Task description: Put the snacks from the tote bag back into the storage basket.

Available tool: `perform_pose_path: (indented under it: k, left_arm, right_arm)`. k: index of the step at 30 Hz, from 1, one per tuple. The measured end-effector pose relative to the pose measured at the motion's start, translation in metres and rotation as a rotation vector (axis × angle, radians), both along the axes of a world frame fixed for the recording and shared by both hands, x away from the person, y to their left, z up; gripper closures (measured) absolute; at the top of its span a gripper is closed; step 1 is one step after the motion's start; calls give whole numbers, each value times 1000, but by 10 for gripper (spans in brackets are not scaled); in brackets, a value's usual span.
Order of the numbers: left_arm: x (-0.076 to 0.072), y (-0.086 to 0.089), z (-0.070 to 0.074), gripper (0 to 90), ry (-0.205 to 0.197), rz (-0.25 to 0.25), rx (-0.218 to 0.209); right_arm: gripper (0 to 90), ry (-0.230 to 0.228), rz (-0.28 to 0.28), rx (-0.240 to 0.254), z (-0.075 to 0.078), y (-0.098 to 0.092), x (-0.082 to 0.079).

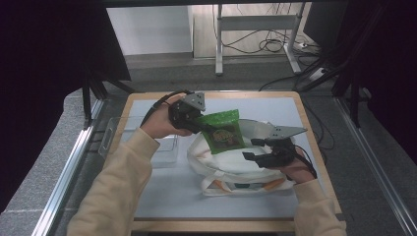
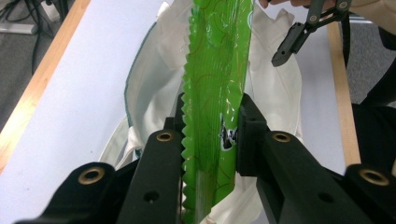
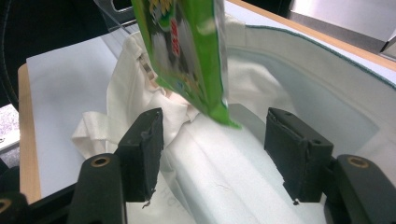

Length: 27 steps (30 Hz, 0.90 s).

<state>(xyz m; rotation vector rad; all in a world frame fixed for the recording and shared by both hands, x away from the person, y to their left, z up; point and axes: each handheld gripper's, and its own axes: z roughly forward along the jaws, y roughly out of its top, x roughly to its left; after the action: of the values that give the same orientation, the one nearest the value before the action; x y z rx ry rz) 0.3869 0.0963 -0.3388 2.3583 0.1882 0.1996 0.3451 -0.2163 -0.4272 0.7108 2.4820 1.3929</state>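
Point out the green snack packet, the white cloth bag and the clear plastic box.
green snack packet (image 1: 223, 132), high view, on its printed front.
white cloth bag (image 1: 231, 164), high view, on the cloth below the packet.
clear plastic box (image 1: 164, 153), high view, on its near wall left of the bag.

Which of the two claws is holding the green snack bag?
The left gripper pinches the green snack bag above the white cloth bag. The right gripper is open, with nothing between its jaws.
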Motion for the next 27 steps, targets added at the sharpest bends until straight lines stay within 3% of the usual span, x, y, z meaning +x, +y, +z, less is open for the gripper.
perform_pose_path:
  k: [27]
  left_arm:
    - [-6, 39, 13, 758, -23, 68, -37]
  right_arm:
    - [354, 22, -27, -37, -8, 0, 3]
